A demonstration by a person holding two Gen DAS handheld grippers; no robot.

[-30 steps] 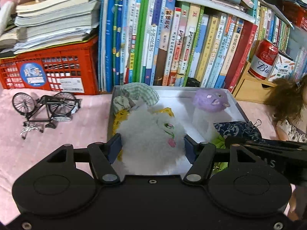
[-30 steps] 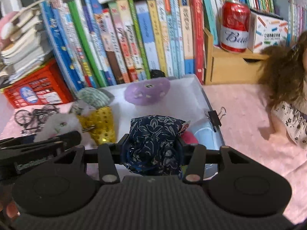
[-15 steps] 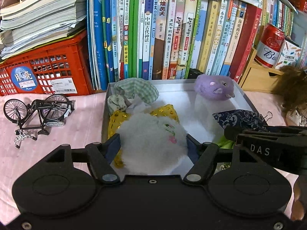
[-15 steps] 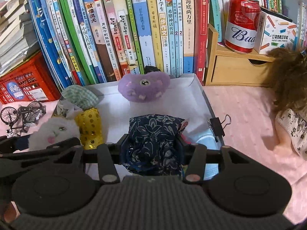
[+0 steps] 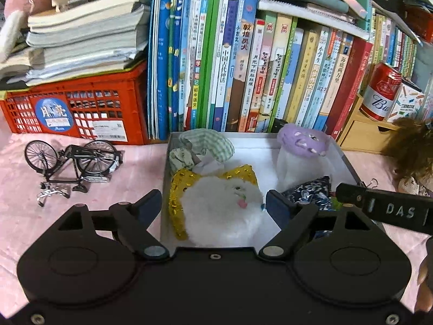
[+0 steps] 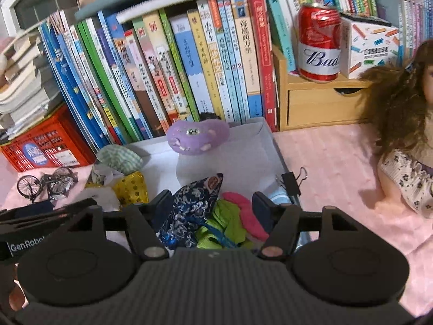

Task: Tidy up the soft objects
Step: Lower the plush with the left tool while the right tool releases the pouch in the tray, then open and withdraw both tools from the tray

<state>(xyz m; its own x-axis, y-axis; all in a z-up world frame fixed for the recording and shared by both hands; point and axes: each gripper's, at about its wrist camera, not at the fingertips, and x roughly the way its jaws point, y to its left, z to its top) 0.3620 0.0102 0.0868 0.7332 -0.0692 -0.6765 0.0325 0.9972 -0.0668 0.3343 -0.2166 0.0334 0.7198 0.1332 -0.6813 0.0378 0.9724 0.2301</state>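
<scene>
Row of upright books [image 5: 243, 75] along the back. Red crate [image 5: 78, 111] at left, loose paperbacks [image 5: 81, 32] stacked on top. Model bicycle [image 5: 70, 162] lying on pink cloth [image 5: 21, 216] in front of crate. Red drink can [image 6: 319, 43] upright on small wooden drawer unit [image 6: 319, 105], patterned carton [image 6: 368, 48] just beside. Black binder clip [image 6: 292, 182] on cloth. Long-haired doll [image 6: 406, 135] at right.

We cannot see the near wall of the shallow white cardboard box [image 5: 297, 139]: both gripper bodies cover it. The curly-haired doll in a floral dress [image 6: 406, 140] is cut by the right edge. The upright books' [image 6: 189, 67] spine print blurs.
</scene>
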